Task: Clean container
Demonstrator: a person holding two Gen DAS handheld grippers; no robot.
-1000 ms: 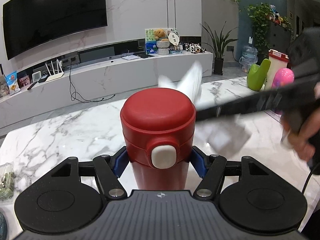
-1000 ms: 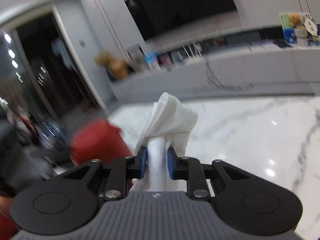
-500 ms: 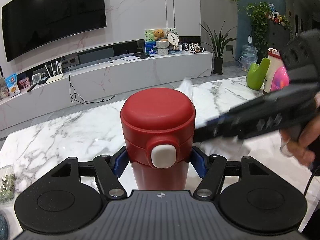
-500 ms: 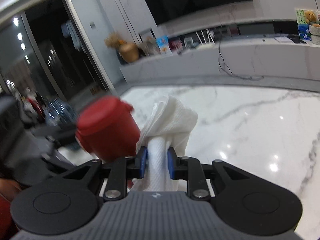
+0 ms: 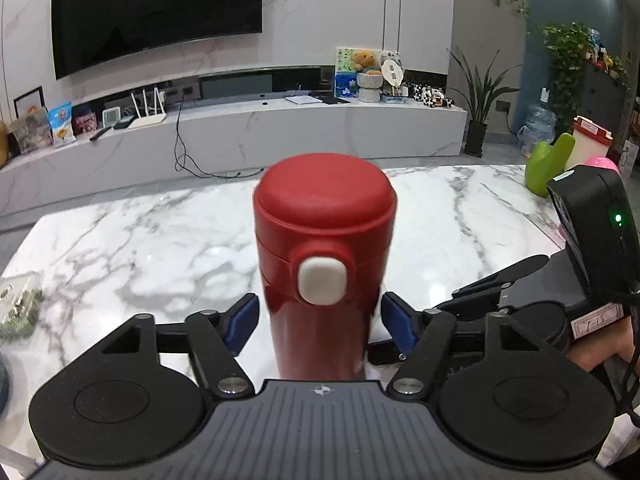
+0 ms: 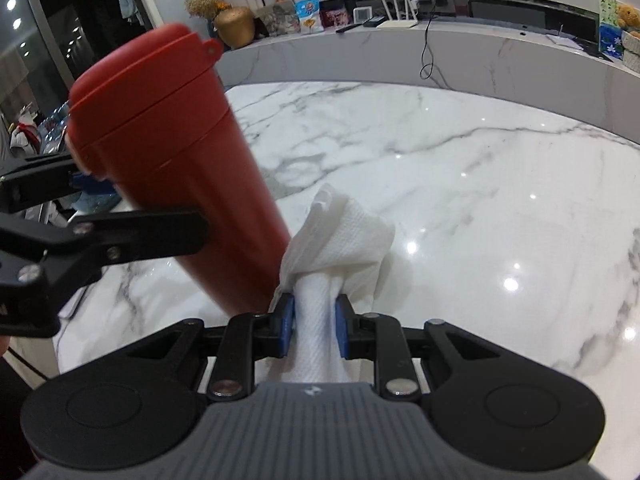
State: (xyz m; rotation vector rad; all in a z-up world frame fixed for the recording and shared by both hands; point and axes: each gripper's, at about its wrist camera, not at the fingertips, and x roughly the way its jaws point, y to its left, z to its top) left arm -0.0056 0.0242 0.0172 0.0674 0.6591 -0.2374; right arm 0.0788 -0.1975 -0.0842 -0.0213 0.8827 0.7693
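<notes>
Lowered from beside the lid since the earlier frames, the right gripper (image 6: 314,330) now sits low at the foot of the red flask (image 6: 176,156), its jaws clamped on a wad of white paper towel (image 6: 340,240) whose loose folds appear to touch the bottle's lower wall; the flask lies up and to the left of that gripper, its long axis leaning away toward the upper left in the right wrist view; the left gripper (image 5: 318,322) holds the flask upright by its body just below the white lid button (image 5: 322,280), blue pads (image 5: 240,322) closed on either side, above the marble table (image 5: 140,240); the wiping hand is plainly the nearer to the base, so the coming stroke would likely run upward along the body toward the lid; beyond stand the television wall and a long marble console (image 5: 280,128).
</notes>
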